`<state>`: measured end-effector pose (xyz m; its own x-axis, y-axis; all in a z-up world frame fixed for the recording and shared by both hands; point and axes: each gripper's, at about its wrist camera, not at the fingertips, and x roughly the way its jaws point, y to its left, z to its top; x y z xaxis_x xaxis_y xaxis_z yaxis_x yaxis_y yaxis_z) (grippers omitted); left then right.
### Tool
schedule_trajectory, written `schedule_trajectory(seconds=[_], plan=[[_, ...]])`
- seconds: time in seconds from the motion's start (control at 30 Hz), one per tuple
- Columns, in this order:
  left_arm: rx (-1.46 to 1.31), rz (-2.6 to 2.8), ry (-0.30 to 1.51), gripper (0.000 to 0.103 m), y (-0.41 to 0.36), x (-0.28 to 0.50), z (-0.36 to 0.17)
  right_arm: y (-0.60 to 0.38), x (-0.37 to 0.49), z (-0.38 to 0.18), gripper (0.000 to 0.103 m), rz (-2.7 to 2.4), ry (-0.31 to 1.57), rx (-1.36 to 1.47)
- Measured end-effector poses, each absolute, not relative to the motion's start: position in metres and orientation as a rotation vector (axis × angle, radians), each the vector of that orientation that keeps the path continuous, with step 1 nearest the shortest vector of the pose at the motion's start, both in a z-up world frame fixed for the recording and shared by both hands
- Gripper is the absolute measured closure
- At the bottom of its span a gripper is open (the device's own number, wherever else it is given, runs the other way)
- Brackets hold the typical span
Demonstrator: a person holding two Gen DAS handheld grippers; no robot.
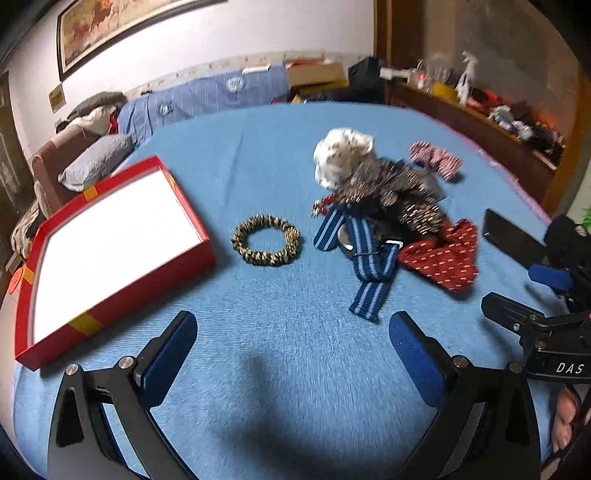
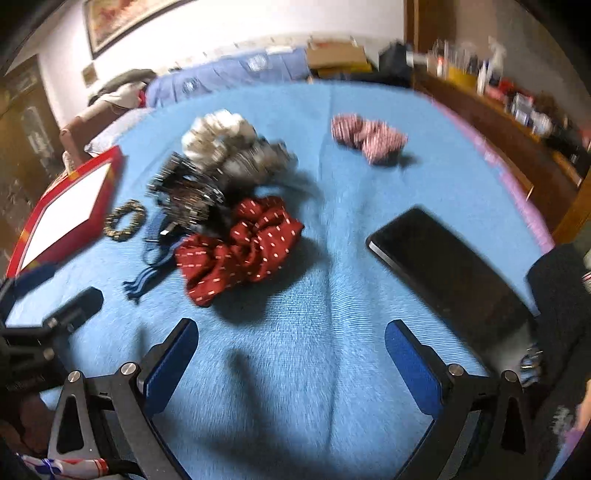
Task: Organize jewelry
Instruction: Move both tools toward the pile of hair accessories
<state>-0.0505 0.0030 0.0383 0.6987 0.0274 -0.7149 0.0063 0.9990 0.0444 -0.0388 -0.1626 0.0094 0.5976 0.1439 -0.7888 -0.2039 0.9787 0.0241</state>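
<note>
Blue woven bedspread point(image 1: 280, 155) covers a bed in a cluttered room; a framed picture point(image 1: 110, 26) hangs on the far wall.

Nearest: left gripper point(image 1: 291, 354), fingers wide apart, nothing between them, hovering over bare cloth. Right gripper point(image 2: 290, 356), likewise spread and empty. The lettering "DAS" point(image 1: 569, 368) shows on the right gripper's body in the left view; no other writing is legible.

Middle, left edge of the bed: red box point(image 1: 122, 273), open, white-lined, nothing in it. Just beside it, apart from the rest: leopard-print scrunchie point(image 1: 266, 240).

Middle, centre: blue striped strap point(image 1: 369, 273) lying partly under a heap, touching the red dotted scrunchie point(image 2: 240, 251). Right edge: black phone point(image 2: 443, 266).

Farther: sequinned dark piece point(image 1: 391, 192) and white scrunchie point(image 1: 340, 158), piled together with a red beaded strand point(image 1: 327, 203). Beyond, alone: pink striped scrunchie point(image 2: 369, 140).

Risks, as judged: a grip into the heap may drag out tangled neighbours; soft cloth may bunch between the fingers; the thin beaded strand may slip; motion blur suggests fast movement, inviting a misjudged reach.
</note>
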Motion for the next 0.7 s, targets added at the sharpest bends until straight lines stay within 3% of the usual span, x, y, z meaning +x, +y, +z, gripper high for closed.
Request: schedule_trajectory(seconds=[0.13,0.33,0.7], plan=[[0.062,0.039,0.746,0.000,0.010,-0.061,0.050,-0.169,-0.053,0.026,0.002,0.252,0.832,-0.010],[0.052,0.036,0.740,0.000,0.016,-0.060,0.054,-0.176,-0.054,0.037,0.016,0.282,0.810,0.087],[0.047,0.025,0.744,0.000,0.015,-0.059,0.052,-0.169,-0.046,0.035,0.016,0.294,0.868,0.113]])
